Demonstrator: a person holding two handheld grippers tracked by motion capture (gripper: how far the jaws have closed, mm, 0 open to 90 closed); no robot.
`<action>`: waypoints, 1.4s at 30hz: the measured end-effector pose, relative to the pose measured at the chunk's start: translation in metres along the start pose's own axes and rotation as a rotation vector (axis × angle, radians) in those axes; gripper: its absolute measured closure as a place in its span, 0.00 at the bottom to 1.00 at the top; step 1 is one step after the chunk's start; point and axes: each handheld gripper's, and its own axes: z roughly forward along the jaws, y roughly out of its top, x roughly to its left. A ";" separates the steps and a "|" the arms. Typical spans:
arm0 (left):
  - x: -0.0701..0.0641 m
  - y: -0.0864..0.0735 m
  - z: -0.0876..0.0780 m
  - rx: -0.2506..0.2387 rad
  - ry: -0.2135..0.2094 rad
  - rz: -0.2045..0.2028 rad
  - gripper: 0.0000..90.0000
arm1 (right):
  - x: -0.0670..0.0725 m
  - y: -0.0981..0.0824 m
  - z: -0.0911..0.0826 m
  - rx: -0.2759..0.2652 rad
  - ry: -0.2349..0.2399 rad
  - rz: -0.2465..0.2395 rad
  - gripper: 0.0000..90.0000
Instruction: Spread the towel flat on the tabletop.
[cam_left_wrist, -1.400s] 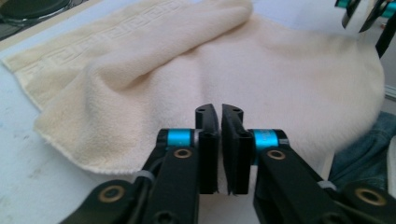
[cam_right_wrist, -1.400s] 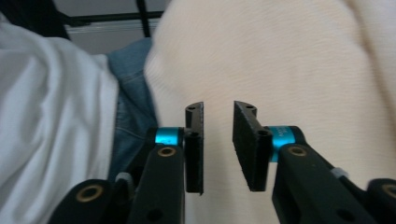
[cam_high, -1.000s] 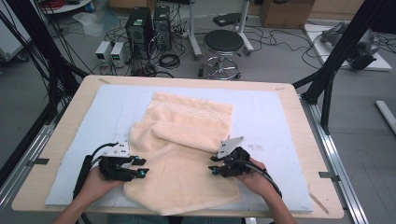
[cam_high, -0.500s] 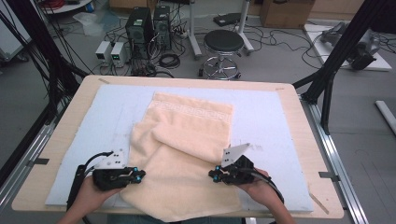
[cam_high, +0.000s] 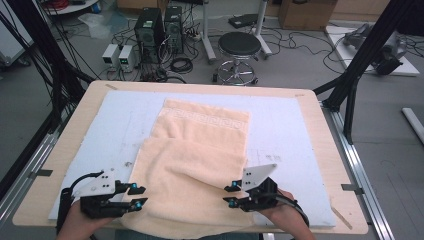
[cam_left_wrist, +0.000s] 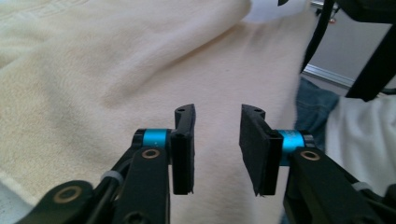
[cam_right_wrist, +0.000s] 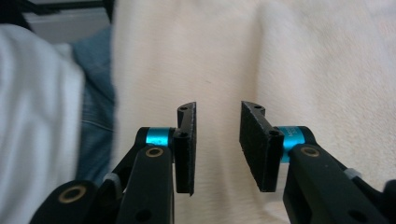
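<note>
High view: soft cream terry towel (cam_high: 195, 170) spread on the pale blue mat (cam_high: 120, 120) of the wooden table (cam_high: 320, 130), near half folded back over itself, near edge hanging off the table's front. Left gripper (cam_high: 136, 196) just beside the towel's left edge, near the front corner, pointing in at the towel. Right gripper (cam_high: 231, 195) over the towel's right edge, pointing in too. Black round stool (cam_high: 240, 45) on the floor well behind the towel.

Left gripper view: jaws apart, just been opening, nothing between them. Towel below and ahead, not pinched. Blue jeans (cam_left_wrist: 313, 107) past the towel's edge.

Right gripper view: jaws apart as well, just been opening, nothing gripped. Towel under and ahead of them.
</note>
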 end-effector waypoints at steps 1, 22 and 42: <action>0.005 -0.003 0.007 0.018 -0.001 -0.015 0.67 | -0.005 -0.002 0.007 0.015 -0.018 -0.006 0.67; 0.055 0.001 0.049 0.089 0.074 -0.079 0.71 | -0.080 -0.009 0.019 0.074 -0.233 0.139 0.69; 0.055 -0.025 0.041 0.107 0.053 -0.066 0.69 | -0.049 -0.025 0.035 0.127 -0.033 0.072 0.83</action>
